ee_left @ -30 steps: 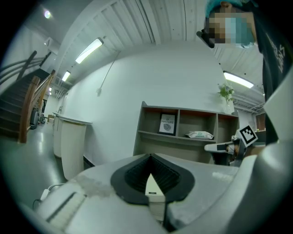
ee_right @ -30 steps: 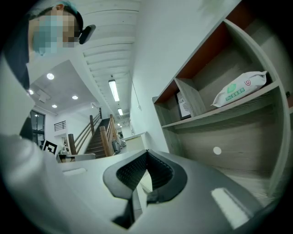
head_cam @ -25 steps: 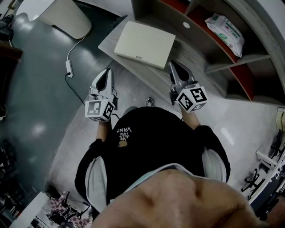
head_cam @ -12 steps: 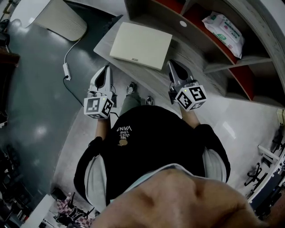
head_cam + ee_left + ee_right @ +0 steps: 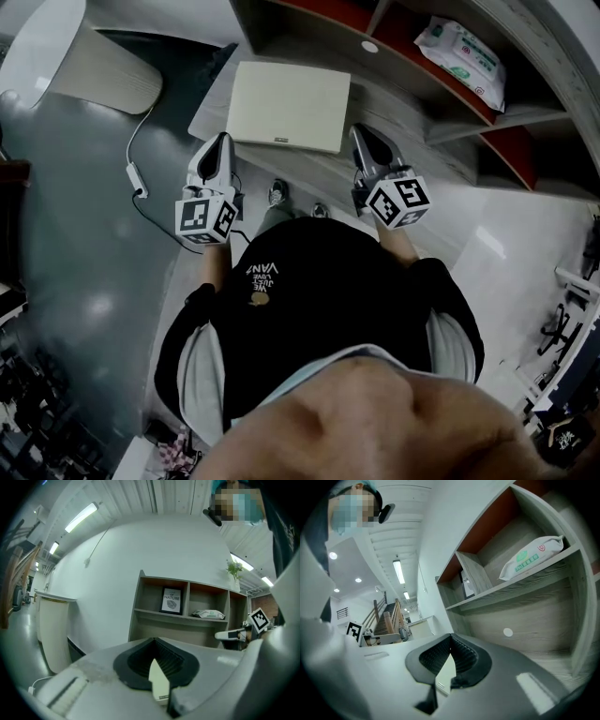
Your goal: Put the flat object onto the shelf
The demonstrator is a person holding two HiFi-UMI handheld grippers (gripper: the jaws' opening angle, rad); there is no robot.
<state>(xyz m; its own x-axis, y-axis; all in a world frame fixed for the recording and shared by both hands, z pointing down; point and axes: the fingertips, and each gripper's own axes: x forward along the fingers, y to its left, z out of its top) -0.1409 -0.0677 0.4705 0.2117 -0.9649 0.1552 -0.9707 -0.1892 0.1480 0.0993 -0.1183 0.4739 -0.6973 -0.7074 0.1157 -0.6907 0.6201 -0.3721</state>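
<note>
The flat object is a cream rectangular panel lying on the low grey wood ledge of the shelf unit. My left gripper is shut, its tip at the panel's near left corner. My right gripper is shut too, just off the near right corner. Neither holds anything. In the left gripper view the closed black jaws point at the shelf compartments, with a cream sliver showing between them. The right gripper view shows the same at its jaws.
A packet of wipes lies in an upper compartment with red backing. A framed print stands in the neighbouring compartment. A cream cabinet stands on the floor at the left, and a cable with a plug block trails beside it.
The person has stepped towards the shelf. Both shut grippers have come up from short of the panel to its near corners. The panel has stayed on the ledge.
</note>
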